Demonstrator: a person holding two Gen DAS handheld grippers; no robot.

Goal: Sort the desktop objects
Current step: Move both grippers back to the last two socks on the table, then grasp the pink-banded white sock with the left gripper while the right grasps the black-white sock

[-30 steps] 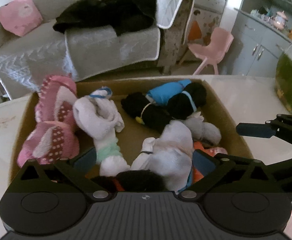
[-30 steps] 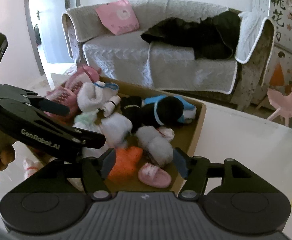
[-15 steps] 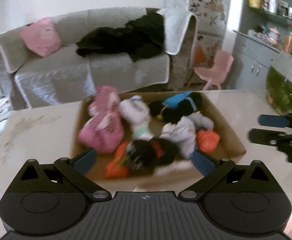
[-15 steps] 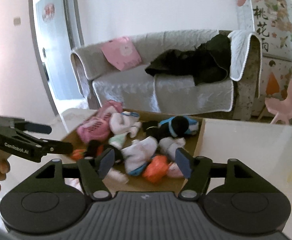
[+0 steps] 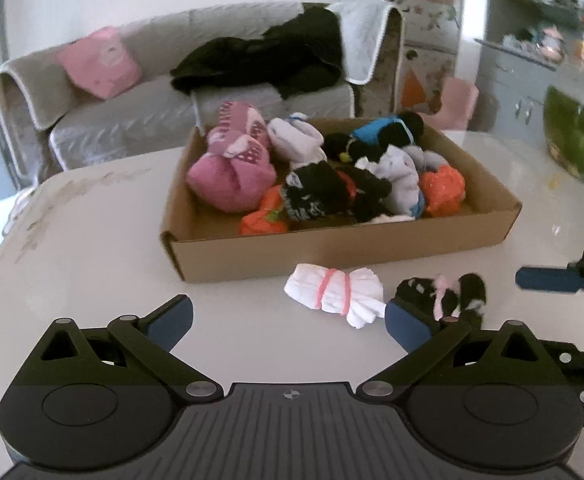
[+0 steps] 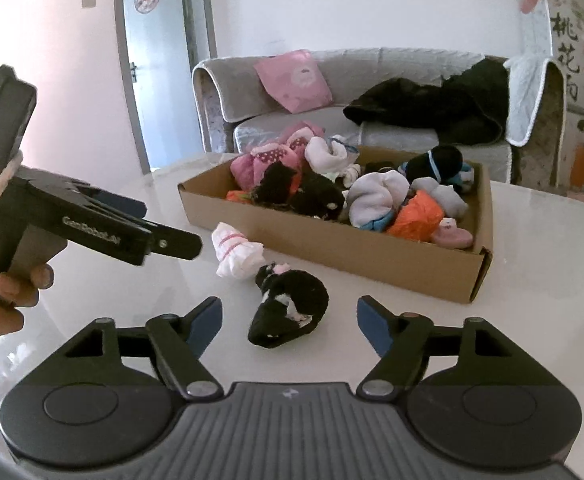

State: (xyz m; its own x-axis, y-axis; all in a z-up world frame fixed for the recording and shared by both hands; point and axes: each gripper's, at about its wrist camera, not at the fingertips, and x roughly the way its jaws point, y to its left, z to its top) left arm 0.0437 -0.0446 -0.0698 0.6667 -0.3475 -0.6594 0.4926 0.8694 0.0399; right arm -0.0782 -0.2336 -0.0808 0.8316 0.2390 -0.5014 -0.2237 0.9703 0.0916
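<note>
Two grippers hang over the white table [image 6: 532,240], both with jaws spread and nothing pinched. The right gripper [image 6: 290,322] has just been opening; a black sock bundle [image 6: 292,308] lies on the table in line with the gap beyond its tips, untouched by its pads. The left gripper [image 5: 288,322] is wide open over bare tabletop. Just beyond lies a white sock bundle [image 5: 334,292] tied with pink bands, beside the black one. Farther back stands a cardboard box [image 5: 332,246] heaped with rolled socks. Behind it is a grey sofa [image 5: 132,120].
</note>
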